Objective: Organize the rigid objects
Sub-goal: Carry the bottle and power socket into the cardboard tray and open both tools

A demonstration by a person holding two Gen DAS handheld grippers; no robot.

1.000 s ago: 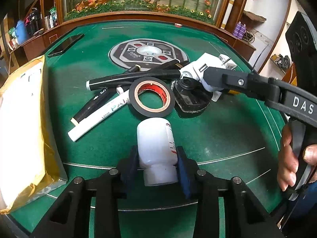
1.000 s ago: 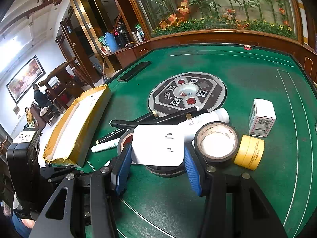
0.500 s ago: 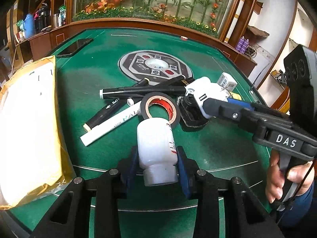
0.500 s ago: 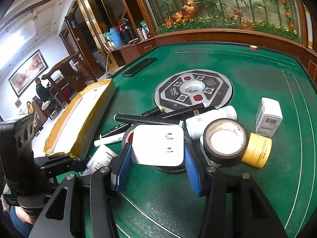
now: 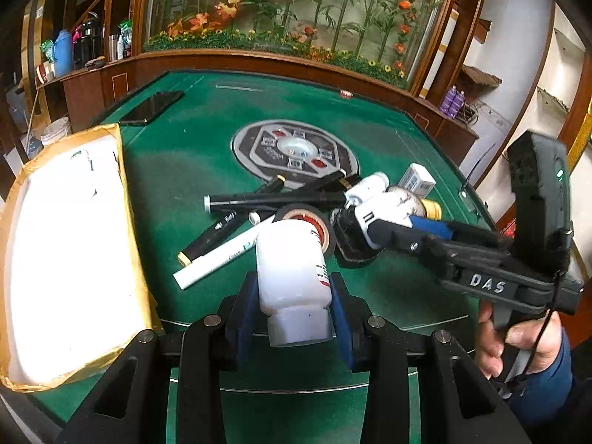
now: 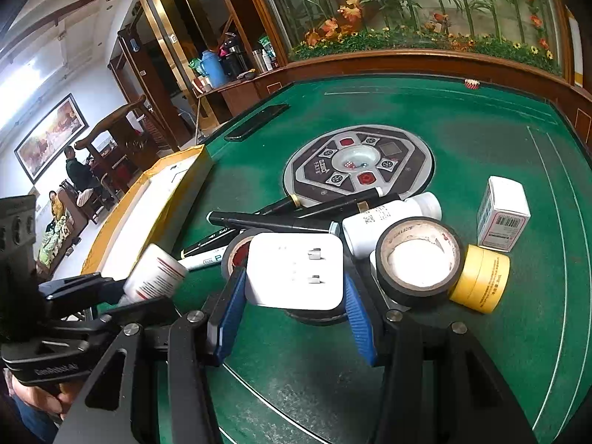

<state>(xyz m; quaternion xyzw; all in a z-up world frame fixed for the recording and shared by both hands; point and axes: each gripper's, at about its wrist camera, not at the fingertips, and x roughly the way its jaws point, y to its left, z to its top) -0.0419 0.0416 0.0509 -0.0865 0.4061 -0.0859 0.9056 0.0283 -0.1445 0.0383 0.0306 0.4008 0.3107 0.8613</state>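
Left wrist view: the left gripper (image 5: 294, 309) clenches a white bottle (image 5: 292, 270) by its neck end, clear of the green table (image 5: 177, 170) and near the open box (image 5: 74, 244) at left, probably its destination. Right wrist view: the right gripper (image 6: 294, 305) grasps a white plug adapter (image 6: 295, 270) by its flat sides, above the pile of pens (image 6: 266, 220) and tape rolls (image 6: 420, 261).

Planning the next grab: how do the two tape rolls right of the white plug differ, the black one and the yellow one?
The black tape roll is the wider ring, leaning on the pile with its pale-lined core facing the camera; the yellow tape roll is smaller and stands on edge on the green table. The black one sits beside the right gripper; the yellow one lies farther out. Both are loose, and they touch.
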